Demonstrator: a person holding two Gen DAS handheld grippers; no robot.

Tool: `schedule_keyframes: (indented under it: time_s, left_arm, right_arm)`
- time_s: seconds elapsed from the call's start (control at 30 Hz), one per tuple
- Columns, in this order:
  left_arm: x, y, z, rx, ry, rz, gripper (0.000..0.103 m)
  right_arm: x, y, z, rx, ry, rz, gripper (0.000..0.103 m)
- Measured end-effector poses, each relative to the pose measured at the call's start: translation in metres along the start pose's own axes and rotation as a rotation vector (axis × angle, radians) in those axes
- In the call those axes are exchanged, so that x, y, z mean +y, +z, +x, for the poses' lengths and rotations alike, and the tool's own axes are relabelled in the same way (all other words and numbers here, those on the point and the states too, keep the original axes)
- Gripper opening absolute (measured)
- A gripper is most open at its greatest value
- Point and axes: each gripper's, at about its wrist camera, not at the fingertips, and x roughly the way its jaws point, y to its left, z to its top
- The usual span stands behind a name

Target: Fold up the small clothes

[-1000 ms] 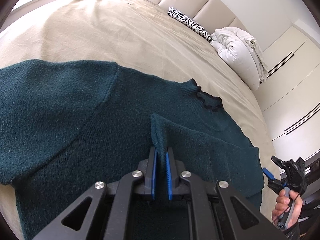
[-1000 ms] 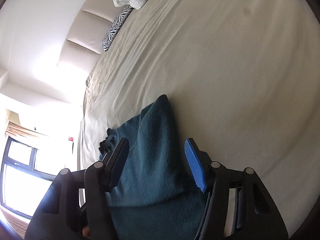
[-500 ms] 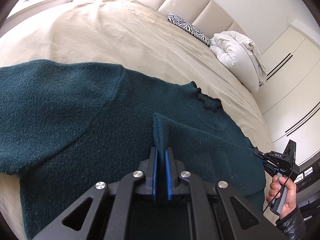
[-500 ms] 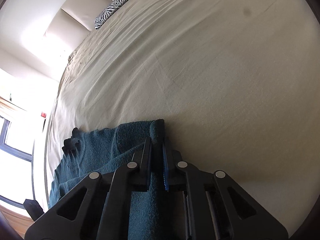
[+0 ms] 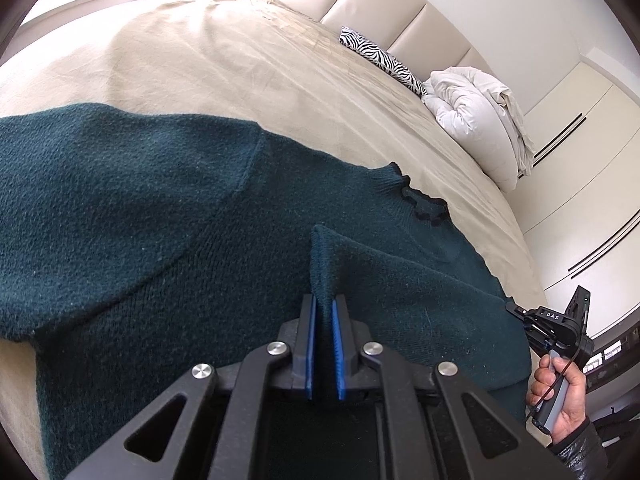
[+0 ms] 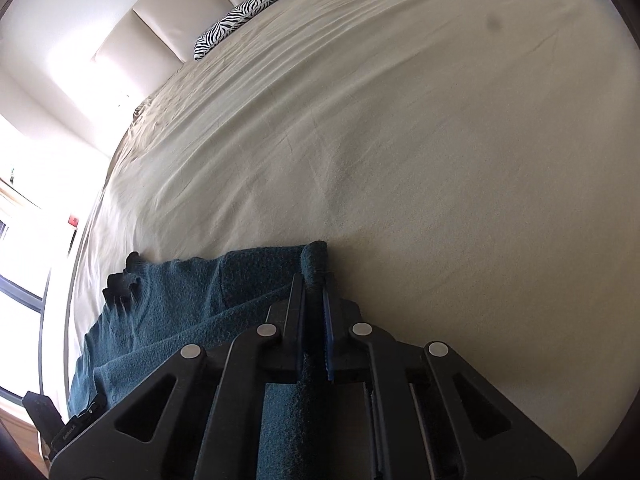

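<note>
A beige-sheeted bed fills both views, its padded headboard toward 1 o'clock in the left wrist view. On the sheet lies a dark teal knitted sweater, spread flat across the near half of the bed, one sleeve reaching out to 9 o'clock and its dark-trimmed neckline at about 2 o'clock. A bundled white duvet sits against the headboard at 2 o'clock, and a zebra-print pillow lies just beside it, toward 1 o'clock.

The left hand-held gripper is clenched on a raised fold of the sweater, the knit pinched upright between its blue pads. The right hand-held gripper is likewise clamped on the sweater's edge, a rolled ridge of knit pressed between its jaws, with bare sheet on its 3 o'clock side. In the left wrist view a person's hand at 4 o'clock grips that tool's handle.
</note>
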Motion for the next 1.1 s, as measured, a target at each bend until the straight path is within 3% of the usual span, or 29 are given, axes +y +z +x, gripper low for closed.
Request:
schedule_keyframes:
  time_s: [0.2, 0.33, 0.47, 0.57, 0.83, 0.93, 1.03, 1.1]
  left_arm:
    - [-0.001, 0.004, 0.002, -0.003, 0.0, 0.017, 0.012]
    - [0.001, 0.005, 0.004, -0.004, -0.007, 0.023, 0.014]
    - [0.004, 0.005, 0.004, -0.004, -0.017, 0.018, 0.014]
    - [0.006, 0.004, 0.002, -0.009, -0.021, 0.019, 0.014]
    - [0.004, 0.002, 0.005, -0.016, -0.018, 0.04, 0.014]
    - [0.006, 0.001, 0.005, -0.018, -0.03, 0.032, 0.014]
    - [0.006, 0.0, 0.004, -0.02, -0.028, 0.039, 0.014]
    - [0.006, -0.001, 0.002, -0.019, -0.029, 0.04, 0.014]
  right_arm:
    - [0.015, -0.017, -0.032, -0.041, -0.003, -0.018, 0.009]
    - [0.022, -0.043, -0.019, 0.004, -0.11, -0.114, 0.008]
    - [0.008, -0.044, -0.023, -0.006, -0.075, -0.021, 0.006]
    - [0.01, -0.043, -0.027, -0.022, -0.11, -0.017, 0.006]
    - [-0.013, -0.045, -0.028, -0.046, -0.038, 0.046, 0.005]
    - [-0.001, -0.05, -0.054, -0.083, -0.128, 0.04, 0.01]
    - [0.017, -0.064, -0.081, -0.146, -0.08, 0.006, 0.01]
    - [0.029, -0.076, -0.079, -0.122, -0.071, -0.055, 0.01]
